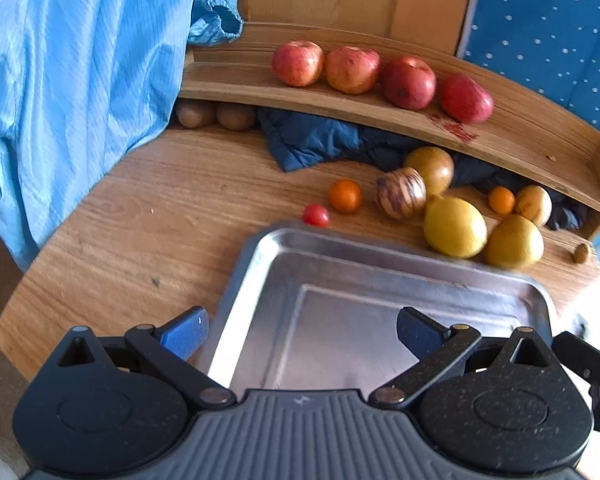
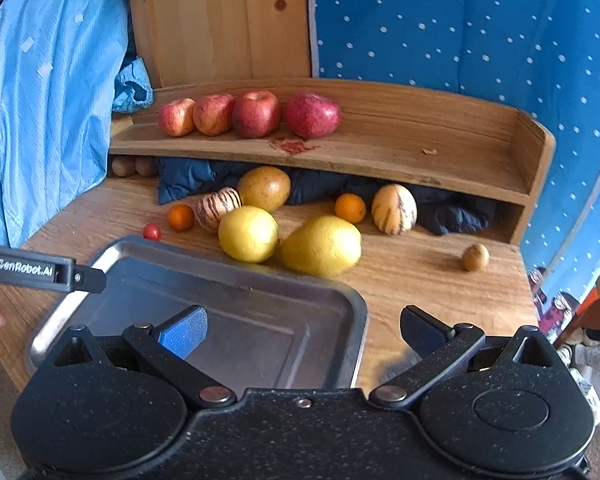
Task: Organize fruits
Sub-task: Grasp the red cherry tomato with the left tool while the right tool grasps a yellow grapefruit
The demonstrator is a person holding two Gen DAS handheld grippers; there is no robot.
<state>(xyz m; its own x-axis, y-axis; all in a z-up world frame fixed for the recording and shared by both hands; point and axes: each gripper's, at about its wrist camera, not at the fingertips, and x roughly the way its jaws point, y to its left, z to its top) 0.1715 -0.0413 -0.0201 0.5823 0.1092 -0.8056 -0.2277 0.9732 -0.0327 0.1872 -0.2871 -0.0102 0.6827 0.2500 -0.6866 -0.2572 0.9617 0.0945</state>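
Observation:
An empty metal tray (image 1: 380,250) (image 2: 236,300) lies at the front of the wooden table. My left gripper (image 1: 300,334) hovers open over its near left part, holding nothing. Above the tray's right corner my right gripper (image 2: 304,328) is open and empty too. Behind the tray lie two big yellow citrus fruits (image 2: 248,234) (image 1: 454,226), two small oranges (image 2: 181,217) (image 2: 350,208), a cherry tomato (image 1: 316,215) (image 2: 152,232), two striped melons (image 2: 218,213) (image 2: 394,209) and a brownish round fruit (image 2: 265,188). Several red apples (image 1: 298,63) (image 2: 256,114) sit in a row on the raised shelf.
The curved wooden shelf (image 2: 400,152) has a red stain and free room to its right. Dark blue cloth (image 1: 308,140) and brown kiwis (image 1: 196,114) lie under it. A light blue garment (image 1: 80,80) hangs at left. A small brown fruit (image 2: 475,257) sits near the table's right edge.

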